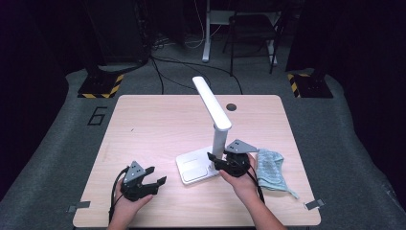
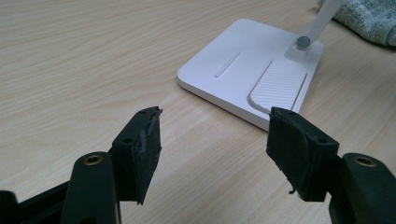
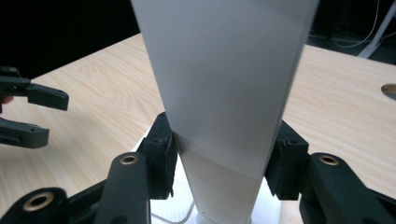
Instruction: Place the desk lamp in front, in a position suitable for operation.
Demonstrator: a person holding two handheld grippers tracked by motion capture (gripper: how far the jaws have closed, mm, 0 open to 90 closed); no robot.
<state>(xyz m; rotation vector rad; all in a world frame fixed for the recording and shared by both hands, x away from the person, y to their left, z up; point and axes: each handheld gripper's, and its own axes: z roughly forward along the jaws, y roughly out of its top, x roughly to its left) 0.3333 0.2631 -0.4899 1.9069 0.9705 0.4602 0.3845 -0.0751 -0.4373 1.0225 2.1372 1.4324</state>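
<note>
High view: white desk lamp (image 1: 210,139) stands mid-table on the wooden table (image 1: 153,124), flat square base toward the person, upright post with a long light bar angled up and away; right gripper (image 1: 216,162) has its jaws around the post low down, just above the base, blue-green cloth (image 1: 270,170) lying just right of it; left gripper (image 1: 155,179) rests near the front left, jaws spread, holding nothing. Left gripper view: jaws wide apart over bare wood, lamp base (image 2: 252,79) ahead and near, smooth glossy plastic with a ribbed pad and a hinge pin at the post foot. Right gripper view: post (image 3: 224,121) sits between both pads, which look pressed on its flat sides, about half closed. Judgement: lamp is rigid plastic, light up top with most weight in the base, faces slick so pads may slide; hinges likely fold, so grip the post low or steady the base edge, not the thin bar
</note>
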